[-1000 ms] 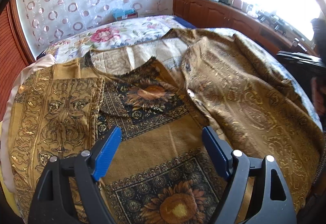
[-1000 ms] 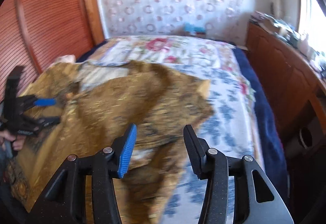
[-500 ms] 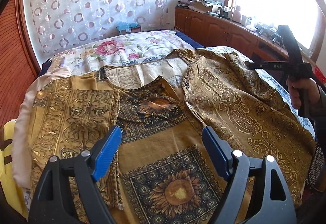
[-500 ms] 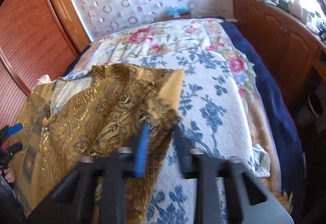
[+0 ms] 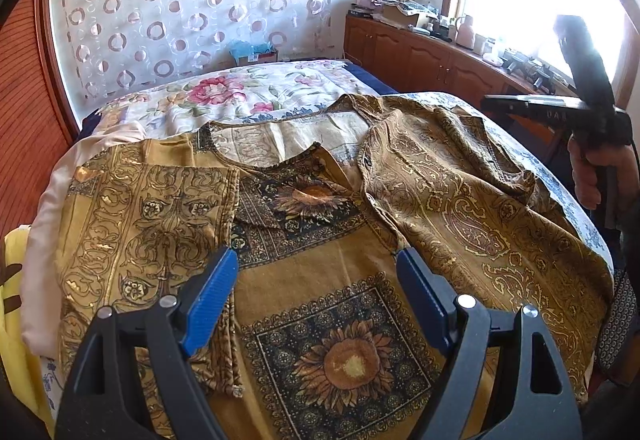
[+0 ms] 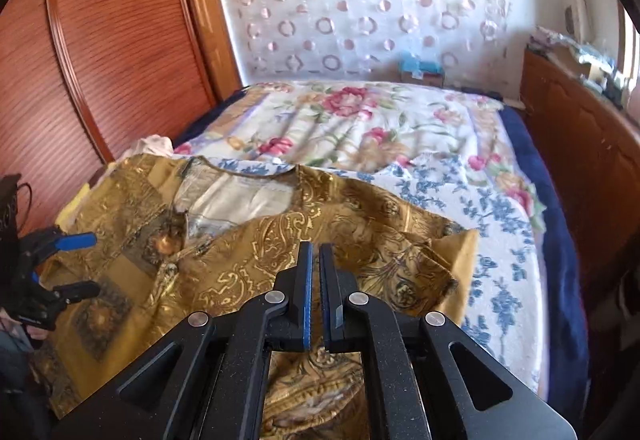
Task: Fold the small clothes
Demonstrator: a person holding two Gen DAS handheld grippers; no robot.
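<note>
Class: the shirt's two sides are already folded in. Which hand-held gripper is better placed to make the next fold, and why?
Probably the left hand-held gripper: its jaws stand open, hovering over the shirt near its lower middle. The right hand-held gripper is shut, empty, above the folded right side, and must reopen first.

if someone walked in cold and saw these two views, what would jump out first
The gold patterned garment spread across the near end of the bed, its dark sunflower squares running down the middle. Behind it the floral bedspread reaches a white curtain with ring patterns. In the foreground the left gripper hangs open over the cloth, while the right gripper is shut with nothing between its pads.
</note>
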